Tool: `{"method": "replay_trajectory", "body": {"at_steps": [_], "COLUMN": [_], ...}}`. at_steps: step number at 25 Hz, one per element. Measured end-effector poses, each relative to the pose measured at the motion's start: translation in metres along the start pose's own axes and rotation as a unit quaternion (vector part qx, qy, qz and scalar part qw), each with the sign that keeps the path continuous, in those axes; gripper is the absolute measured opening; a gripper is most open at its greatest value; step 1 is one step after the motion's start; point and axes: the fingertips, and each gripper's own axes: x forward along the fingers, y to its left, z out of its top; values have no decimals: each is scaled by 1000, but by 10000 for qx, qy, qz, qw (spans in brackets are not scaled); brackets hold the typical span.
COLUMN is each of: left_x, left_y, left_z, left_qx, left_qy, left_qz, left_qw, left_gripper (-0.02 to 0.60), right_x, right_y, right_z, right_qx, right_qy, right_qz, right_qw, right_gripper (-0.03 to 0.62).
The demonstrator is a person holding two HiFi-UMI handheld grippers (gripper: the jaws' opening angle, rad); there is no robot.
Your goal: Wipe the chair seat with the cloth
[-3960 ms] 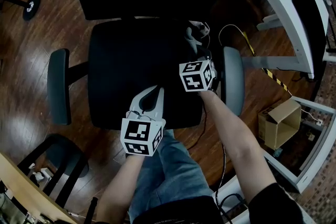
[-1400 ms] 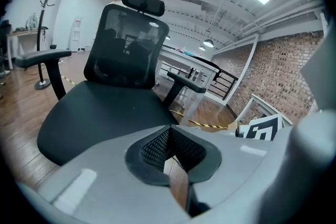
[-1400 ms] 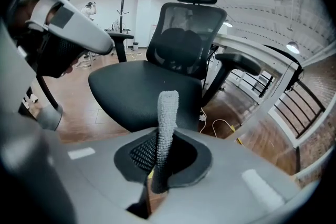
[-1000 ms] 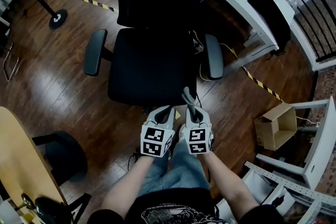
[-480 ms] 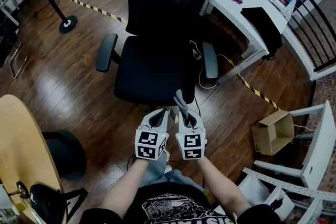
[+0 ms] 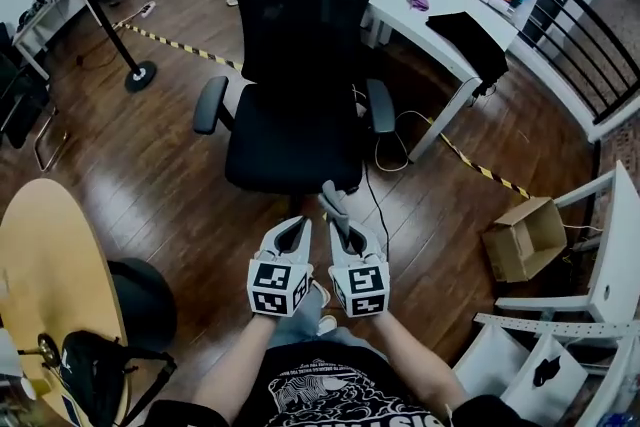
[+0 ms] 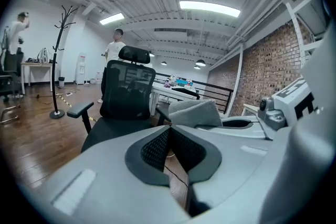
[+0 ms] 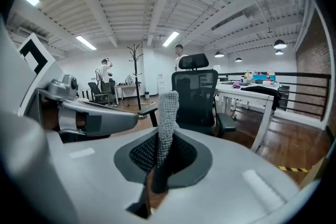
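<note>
Just clear of seat (image 6: 293,150) edge: cloth (image 6: 331,202)

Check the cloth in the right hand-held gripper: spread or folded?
Folded: the cloth stands as a narrow upright strip, pinched between the jaws of the right hand-held gripper.

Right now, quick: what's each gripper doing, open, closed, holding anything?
Left gripper: closed, nothing between its jaws.
Right gripper: closed on the cloth.
</note>
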Motion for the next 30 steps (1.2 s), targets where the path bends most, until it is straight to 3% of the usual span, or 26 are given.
{"method": "replay_trajectory", "body": {"at_steps": [9,14,30], "left_x": [-70,-91,-112], "left_y": [-50,-64,-84], "left_z": [33,38,39], "left_qx": [297,392,426], "left_qy": [-557,-663,-722], "left_qz": [127,171,195], "left_qw": [9979,9969,9963], "left_gripper": [5,5,5], "right_x": [-72,-97,-121], "right_y": [25,33,47], "right_z": [42,55,62], "right_qx": [185,-192,-320], "right_qy": [-744,-1006,-1180], "right_qz": [143,121,227], "right_qw": [9970,9947,9922], "right_gripper": [8,8,8]}}
